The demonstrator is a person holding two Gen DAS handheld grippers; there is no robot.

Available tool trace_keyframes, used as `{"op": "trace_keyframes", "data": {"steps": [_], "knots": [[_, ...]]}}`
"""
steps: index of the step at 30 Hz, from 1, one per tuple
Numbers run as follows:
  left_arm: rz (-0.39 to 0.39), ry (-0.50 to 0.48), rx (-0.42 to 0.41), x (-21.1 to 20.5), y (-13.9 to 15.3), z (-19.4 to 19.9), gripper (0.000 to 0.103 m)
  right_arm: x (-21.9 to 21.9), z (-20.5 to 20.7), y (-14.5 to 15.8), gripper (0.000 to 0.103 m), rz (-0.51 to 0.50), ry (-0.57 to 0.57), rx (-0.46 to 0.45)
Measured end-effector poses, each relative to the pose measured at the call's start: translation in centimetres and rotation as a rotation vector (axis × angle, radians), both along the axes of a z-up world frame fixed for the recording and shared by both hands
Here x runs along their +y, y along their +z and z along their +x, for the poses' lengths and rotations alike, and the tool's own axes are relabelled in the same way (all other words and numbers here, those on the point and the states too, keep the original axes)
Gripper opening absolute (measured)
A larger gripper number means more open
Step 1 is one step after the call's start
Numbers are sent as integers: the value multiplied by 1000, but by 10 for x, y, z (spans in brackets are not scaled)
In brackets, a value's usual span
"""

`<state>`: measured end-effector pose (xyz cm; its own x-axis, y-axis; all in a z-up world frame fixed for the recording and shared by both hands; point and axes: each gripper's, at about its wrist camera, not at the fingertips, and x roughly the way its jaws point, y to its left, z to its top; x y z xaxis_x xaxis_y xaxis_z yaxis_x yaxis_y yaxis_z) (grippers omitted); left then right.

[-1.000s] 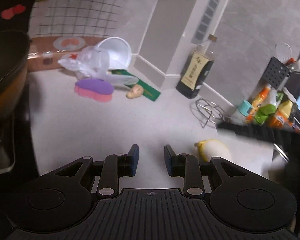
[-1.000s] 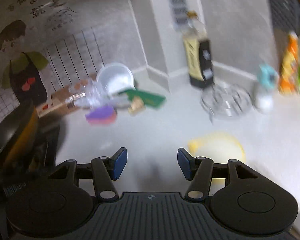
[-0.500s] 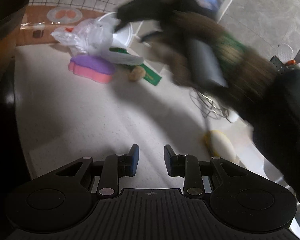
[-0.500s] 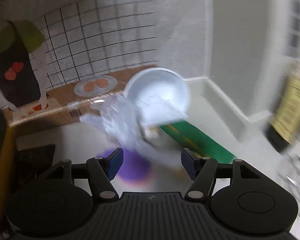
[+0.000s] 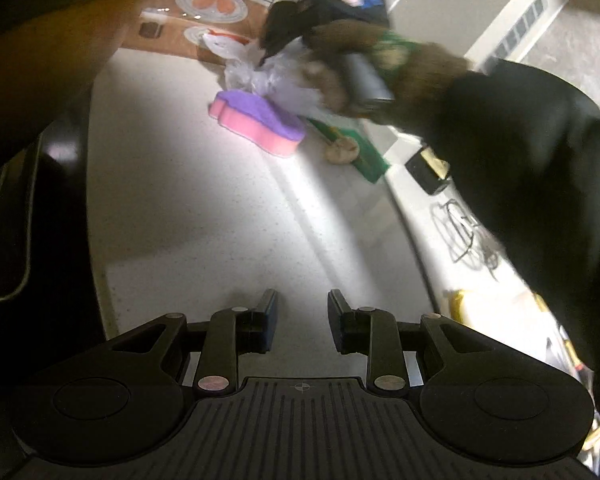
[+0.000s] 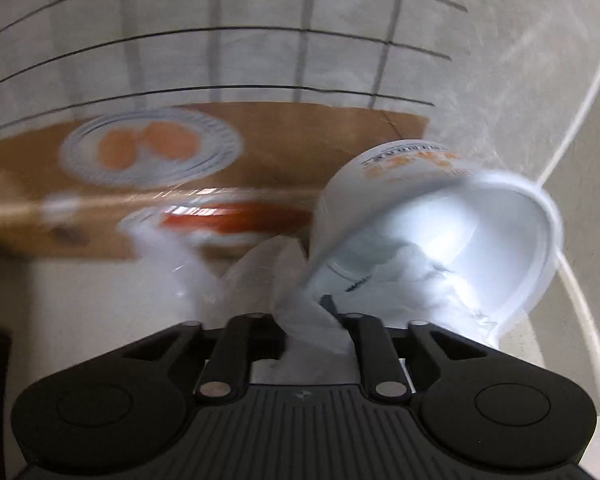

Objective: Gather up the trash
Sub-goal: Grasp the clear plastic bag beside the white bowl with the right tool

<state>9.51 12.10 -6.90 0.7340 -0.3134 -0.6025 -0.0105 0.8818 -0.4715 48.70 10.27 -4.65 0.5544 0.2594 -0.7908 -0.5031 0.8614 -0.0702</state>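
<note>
Plastic bag (image 6: 308,320) pinched in rt claw (image 6: 314,332).

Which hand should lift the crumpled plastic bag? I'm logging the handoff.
Right: the right gripper is shut on the plastic bag; the left gripper hangs open, well short.

A: Is any print legible?

B: No. The white cup (image 6: 400,184) carries a dark line of characters over orange marks near its base, too blurred to read.

A: Other labels?

B: The bottle (image 5: 430,166) has a pale label, which cannot be read either.
</note>
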Motion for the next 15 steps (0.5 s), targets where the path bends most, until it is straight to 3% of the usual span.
{"op": "trace_keyframes", "data": {"steps": [5,9,11,15], "knots": [[28,-11,-19,-5,8,-3,31,-49,-58,50,6,123,104,127],[36,-22,-41,-12,18,-15,31,-89,-115,82,6,131,164,159],[45,-41,-41,-18,21,-21,31,-105,-144,87,6,108,180,199],[72,-106,-35,-34,29,-31,31,-128,-176,77,10,53,152,385]]}}
